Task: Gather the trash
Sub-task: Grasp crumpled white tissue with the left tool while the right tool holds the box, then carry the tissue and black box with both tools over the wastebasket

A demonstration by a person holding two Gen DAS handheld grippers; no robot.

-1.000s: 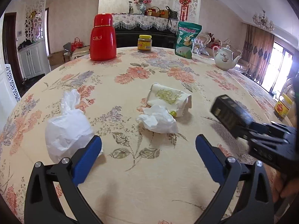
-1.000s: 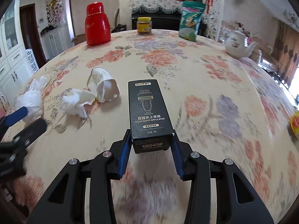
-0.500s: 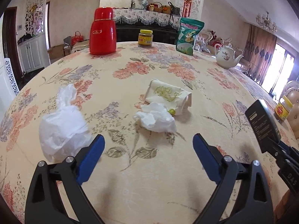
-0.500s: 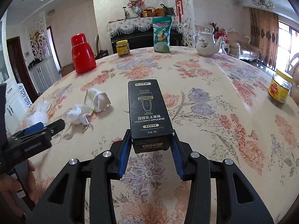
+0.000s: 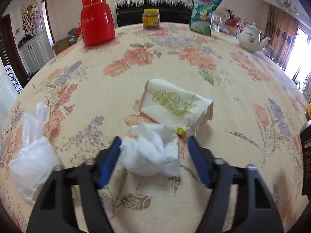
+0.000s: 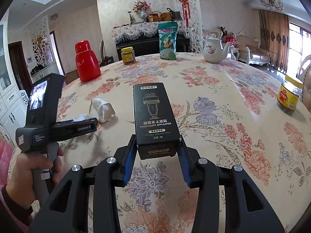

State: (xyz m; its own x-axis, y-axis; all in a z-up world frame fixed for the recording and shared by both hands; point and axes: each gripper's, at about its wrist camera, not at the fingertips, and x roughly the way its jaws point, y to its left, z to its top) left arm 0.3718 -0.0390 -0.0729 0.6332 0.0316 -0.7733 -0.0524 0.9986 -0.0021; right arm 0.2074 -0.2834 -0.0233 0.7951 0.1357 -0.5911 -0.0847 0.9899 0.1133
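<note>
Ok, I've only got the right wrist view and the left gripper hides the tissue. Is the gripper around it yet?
Observer: Yes. In the left wrist view, the left gripper straddles the tissue, jaws open.
Operator: Any trash I can't see?
Observer: A white plastic bag lies left of the tissue, apart from it.
Operator: Is the tissue clear of the pack?
Observer: No, its far edge looks to touch the pack.
</note>
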